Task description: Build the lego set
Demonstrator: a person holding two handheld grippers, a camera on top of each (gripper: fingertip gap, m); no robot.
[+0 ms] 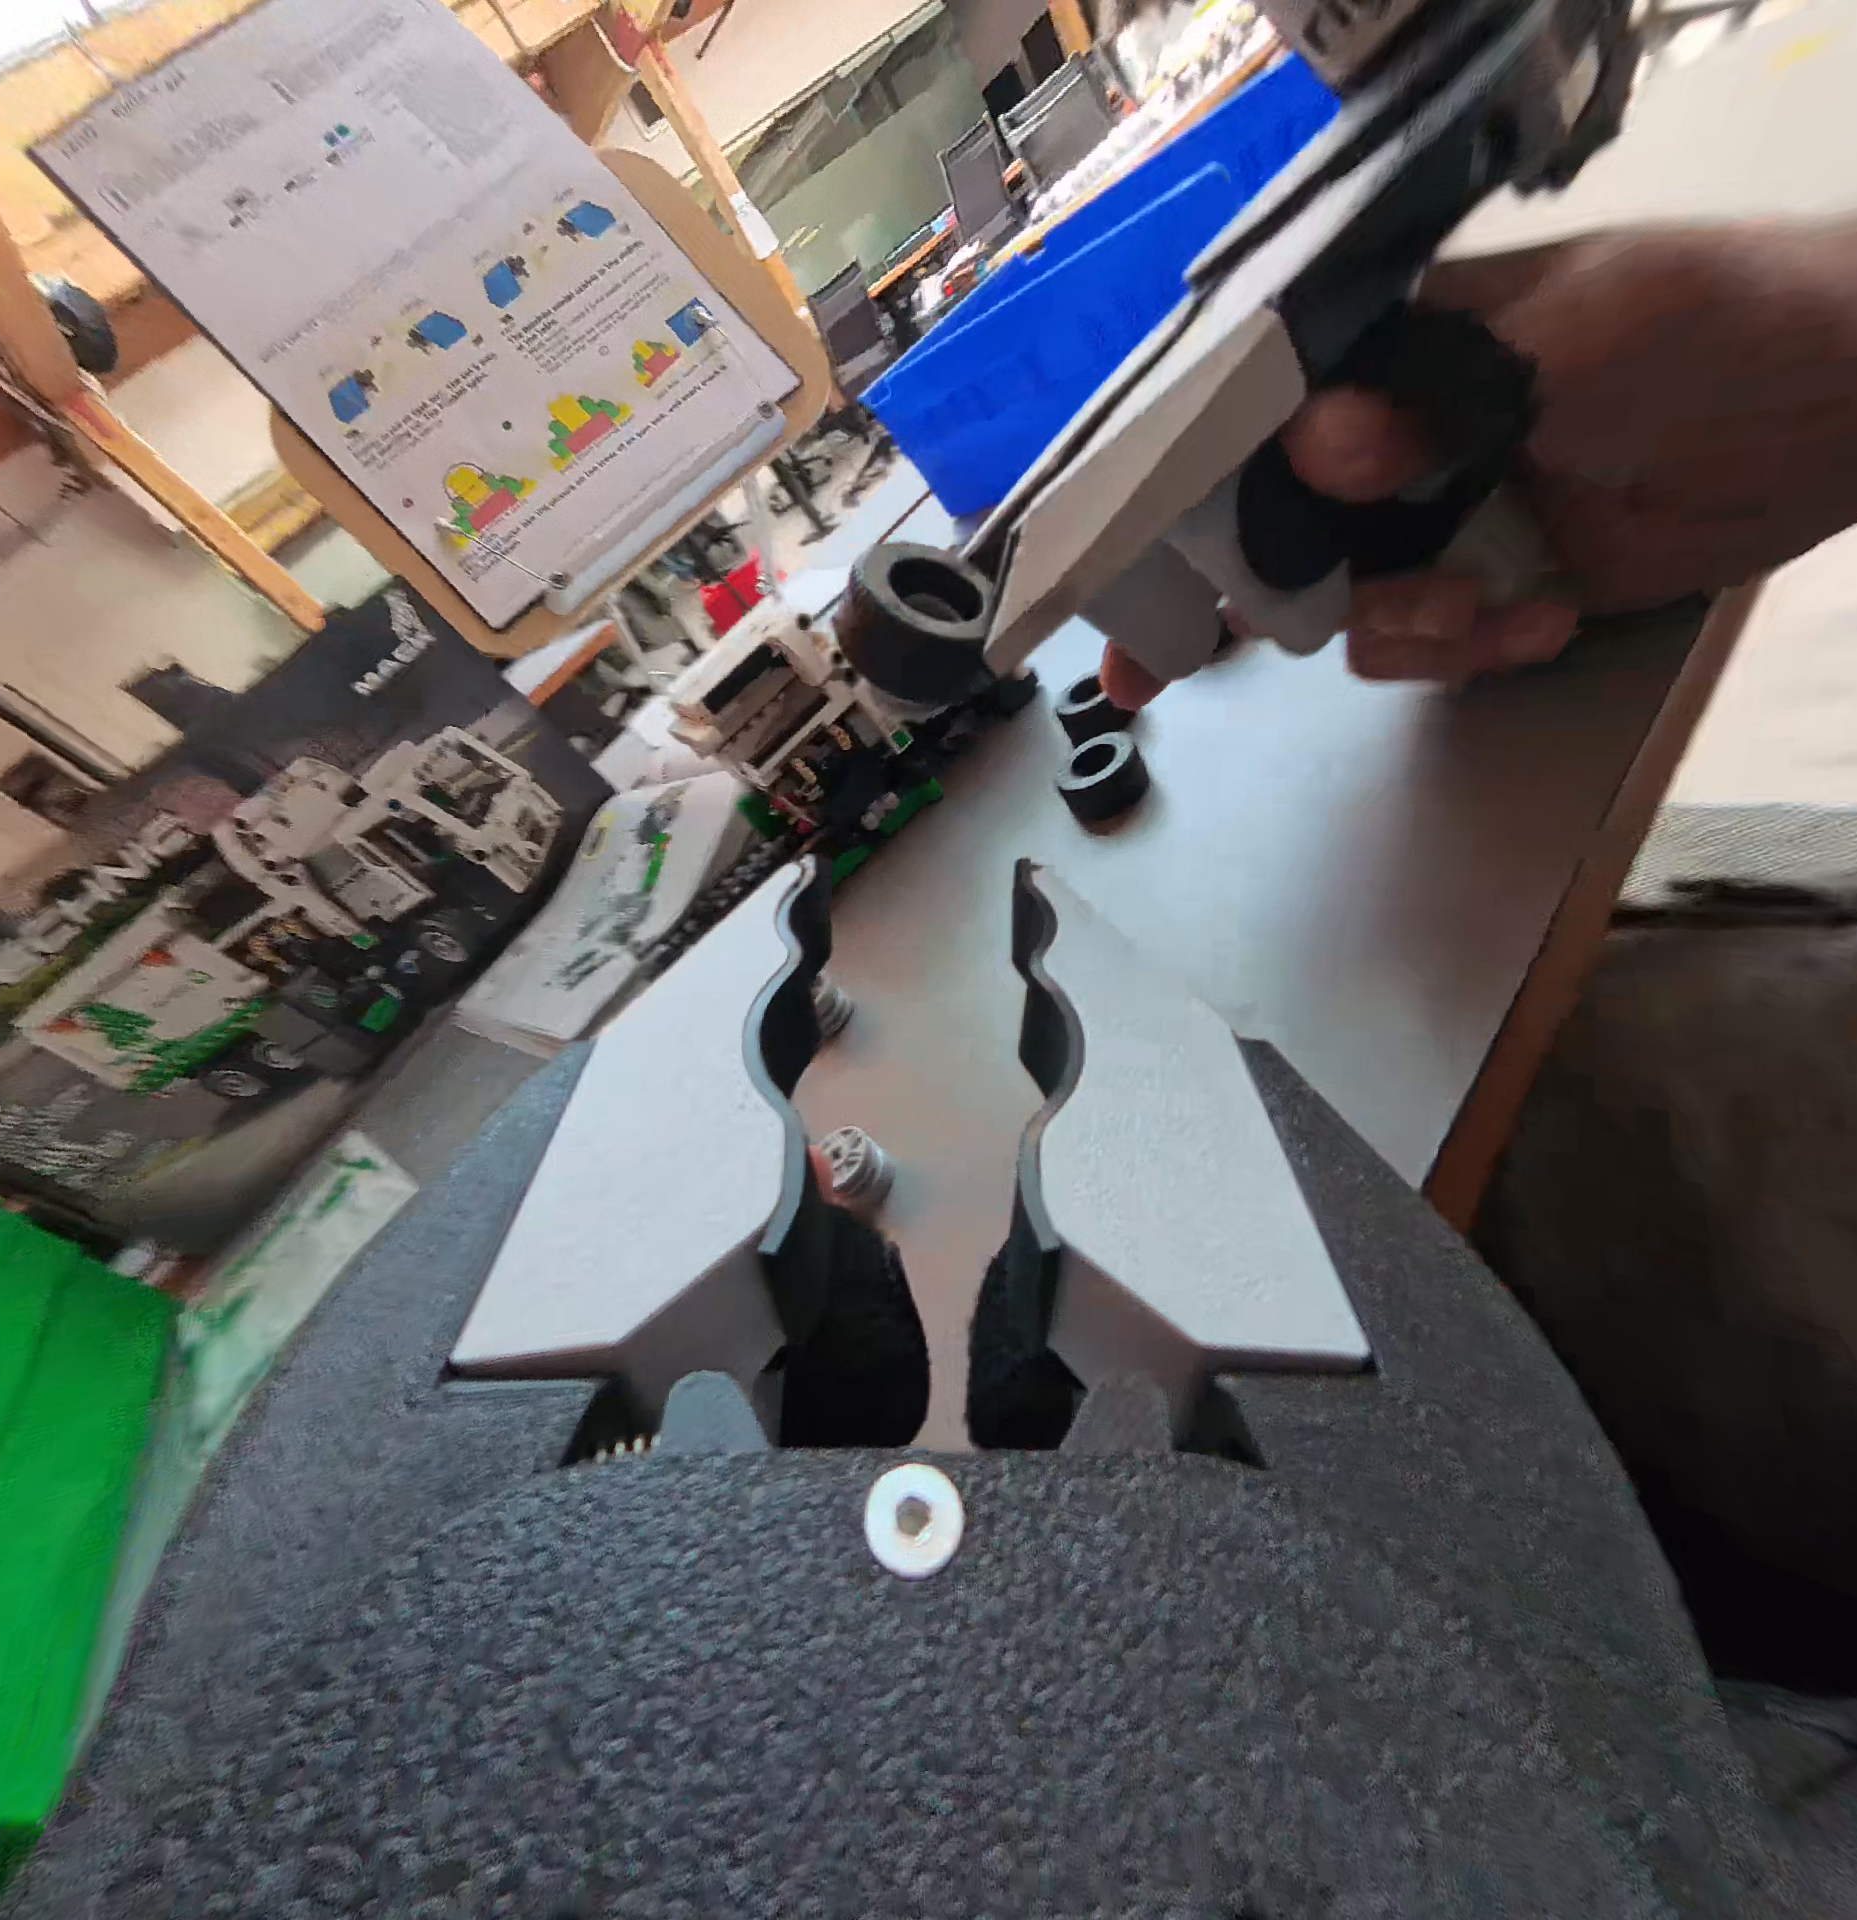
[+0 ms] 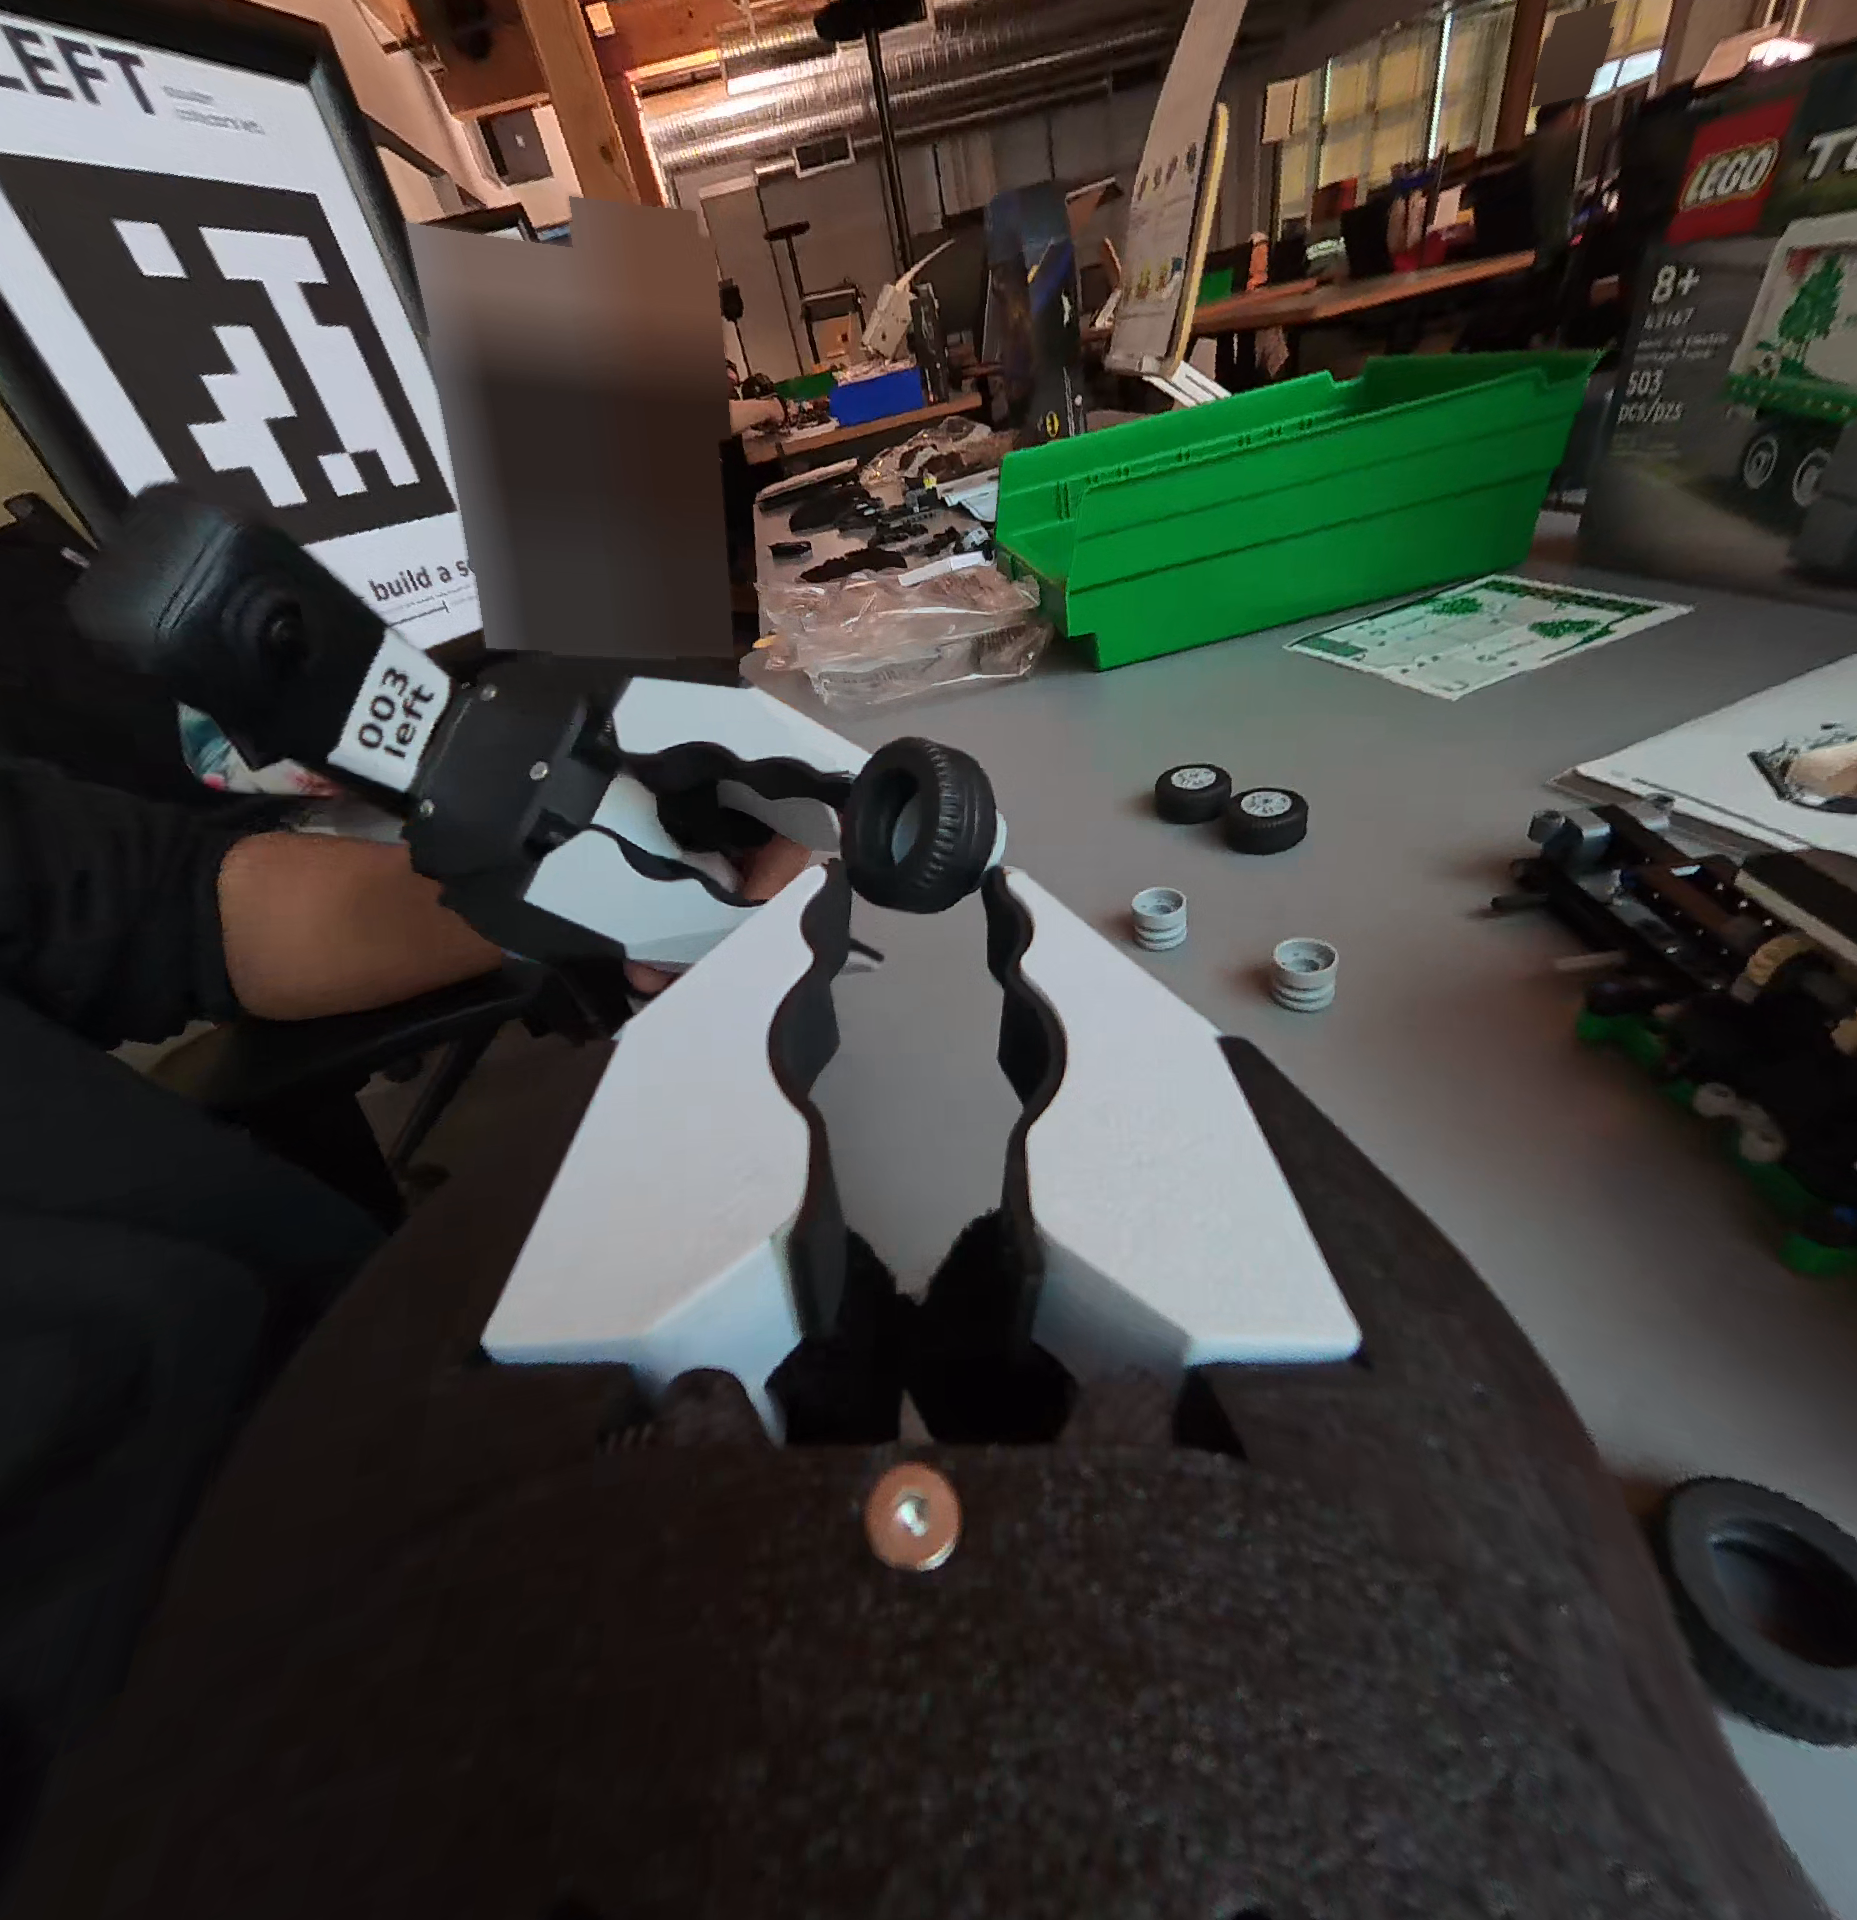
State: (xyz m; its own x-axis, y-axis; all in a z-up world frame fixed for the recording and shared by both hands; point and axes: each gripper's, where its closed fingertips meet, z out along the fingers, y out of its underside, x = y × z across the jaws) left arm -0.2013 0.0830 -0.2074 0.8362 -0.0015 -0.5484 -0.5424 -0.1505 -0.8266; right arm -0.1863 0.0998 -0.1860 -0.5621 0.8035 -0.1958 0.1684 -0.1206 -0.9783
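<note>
a person holds two grippers over a grey desk (image 2: 1163,1143). the right gripper (image 2: 916,883) has its jaws clamped on one black rubber tyre (image 2: 919,826), pinched at the very tips and lifted clear of the desk, its open centre facing the camera. the left gripper (image 1: 919,883) has its jaws apart with nothing between them; in the right wrist view it sits just left of the held tyre, close beside it.

beyond the right jaws and slightly to their right lie two bare grey wheel hubs (image 2: 1159,918), near each other. farther on stand two finished wheels (image 2: 1194,793), black tyres on grey hubs, touching side by side. one more empty black tyre (image 2: 1781,1621) lies near the camera, to the right of the right gripper's body. in the left wrist view two loose black tyres (image 1: 1103,777) lie ahead of the left jaws, to their right.

the part-built truck model (image 2: 1713,997), with black, grey and green pieces, lies well right of the right jaws. one green bin (image 2: 1288,509) stands far ahead, with clear plastic bags (image 2: 893,634) to its left and one printed sheet (image 2: 1475,634) to its right. the set's box (image 2: 1755,312) stands at far right.
</note>
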